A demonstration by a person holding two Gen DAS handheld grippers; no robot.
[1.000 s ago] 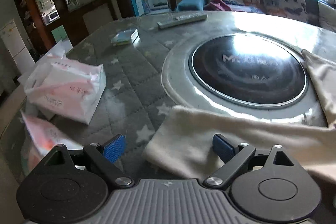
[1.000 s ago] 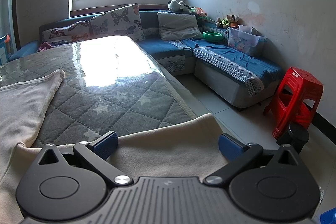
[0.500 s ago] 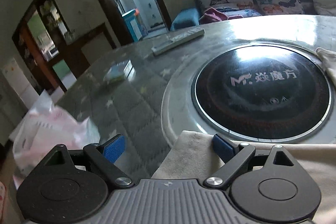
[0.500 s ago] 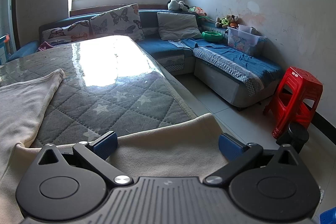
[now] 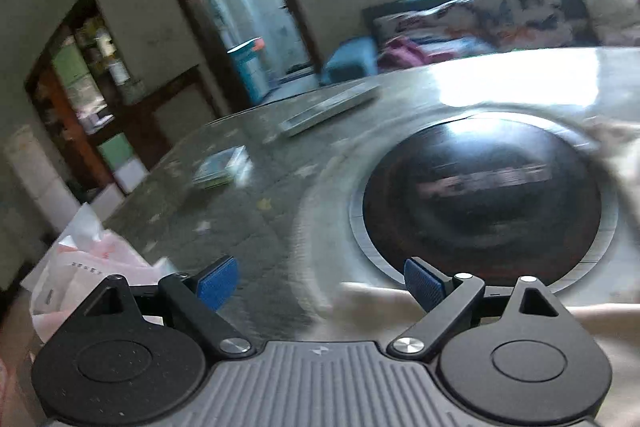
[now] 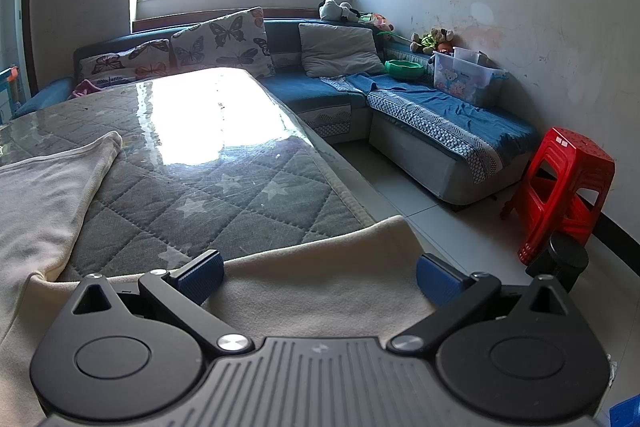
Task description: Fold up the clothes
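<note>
A cream garment lies on the glass-topped table. In the right wrist view its near corner [image 6: 320, 291] lies between the open fingers of my right gripper [image 6: 318, 277], at the table's corner; another part [image 6: 44, 195] spreads to the left. In the blurred left wrist view the garment's edge [image 5: 372, 301] lies under the right finger of my left gripper [image 5: 320, 281], which is open and holds nothing. Whether either gripper touches the cloth I cannot tell.
A round black hotplate [image 5: 480, 195] is set in the table. A remote [image 5: 328, 109], a small box [image 5: 220, 167] and pink-and-white bags [image 5: 92, 267] lie on the left. A blue sofa [image 6: 400, 99] and red stool [image 6: 560, 187] stand beside the table.
My left gripper has moved forward and tilted up over the garment's edge; its view is now blurred. The right gripper has not moved.
</note>
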